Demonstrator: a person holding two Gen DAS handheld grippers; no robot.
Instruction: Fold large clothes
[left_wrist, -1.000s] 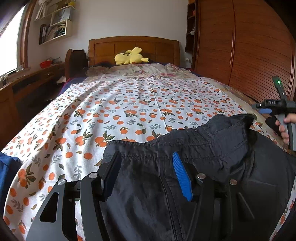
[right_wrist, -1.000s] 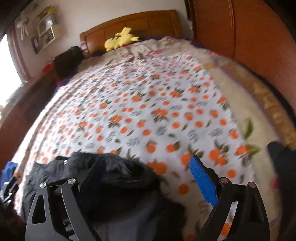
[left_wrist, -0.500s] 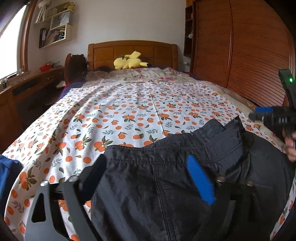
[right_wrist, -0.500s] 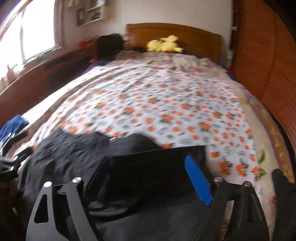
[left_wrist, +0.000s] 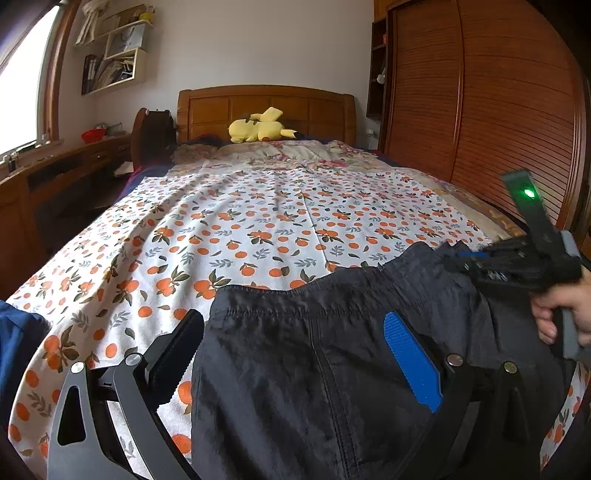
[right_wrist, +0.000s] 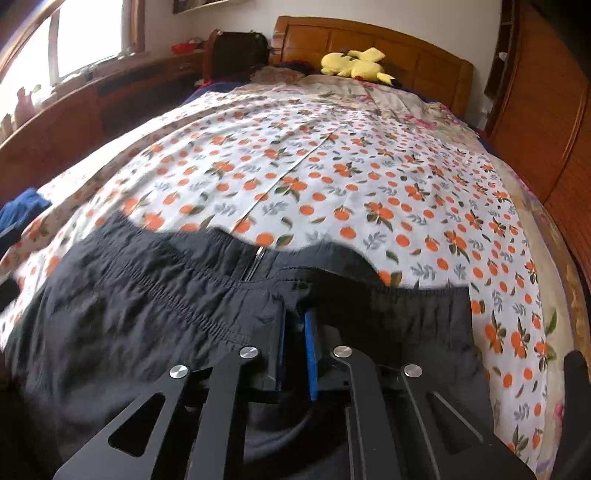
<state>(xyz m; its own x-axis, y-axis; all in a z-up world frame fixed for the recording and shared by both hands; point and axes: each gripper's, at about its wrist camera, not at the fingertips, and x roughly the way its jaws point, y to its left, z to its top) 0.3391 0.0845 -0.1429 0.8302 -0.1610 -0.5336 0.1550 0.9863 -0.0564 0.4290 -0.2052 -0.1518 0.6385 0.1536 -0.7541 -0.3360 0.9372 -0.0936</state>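
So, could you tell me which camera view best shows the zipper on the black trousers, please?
The right wrist view: the zipper sits near mid-frame at the waistband of the black trousers, its metal teeth visible. The left wrist view shows the waistband and a fly seam, but no zipper teeth.

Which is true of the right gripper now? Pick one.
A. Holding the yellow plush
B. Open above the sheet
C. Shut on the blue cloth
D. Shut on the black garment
D: the right gripper has just closed, pinching the black garment near its waistband.
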